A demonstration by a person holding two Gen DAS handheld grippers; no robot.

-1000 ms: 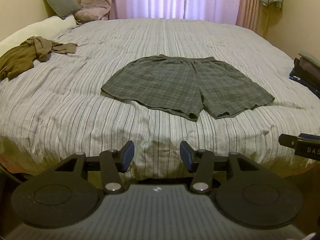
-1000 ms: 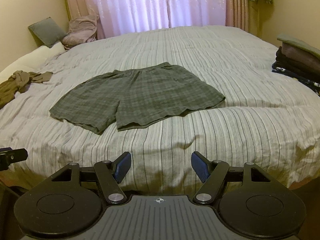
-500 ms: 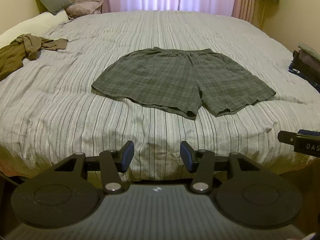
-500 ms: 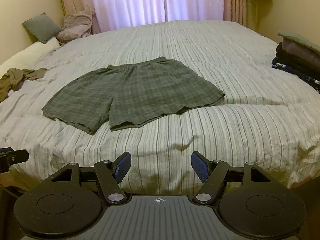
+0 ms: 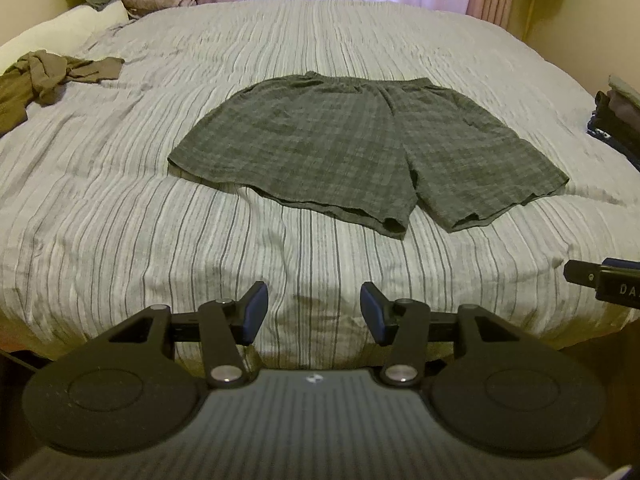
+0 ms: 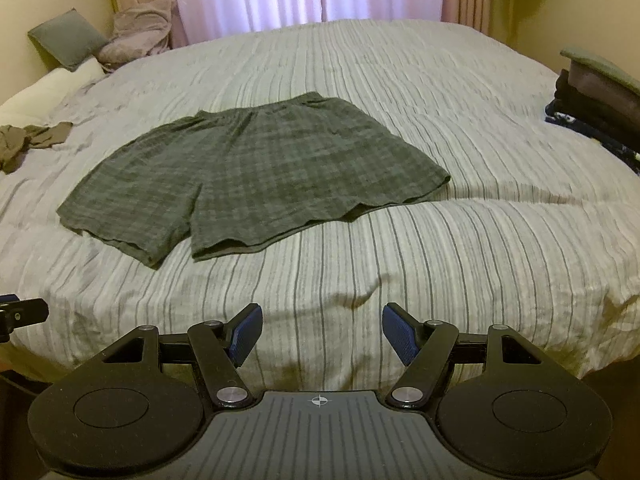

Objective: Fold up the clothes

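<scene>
On the striped bed (image 5: 120,216), the plaid shorts (image 5: 360,148) lie spread flat near the middle, waistband toward the curtains, both leg hems toward the cameras. No fold made yet.

Change over the last second: both views have closed in on the bed and tipped downward. The shorts sit larger and lower in each view than before; the pillows and window have slid toward the top edge. The garment itself has not shifted.

Left tool (image 5: 314,308): jaws partly open, nothing between the pads, over the near edge of the bed, well short of the left leg hem. Right tool (image 6: 322,334): jaws wider open, also empty, short of the right leg hem.

Off-task items: olive garment (image 5: 44,80) crumpled at far left, stack of folded clothes (image 6: 600,92) at the right edge.

Reading: approach phase. Both tools are likely heading for the hems or outer corners; first grasp still pending.
</scene>
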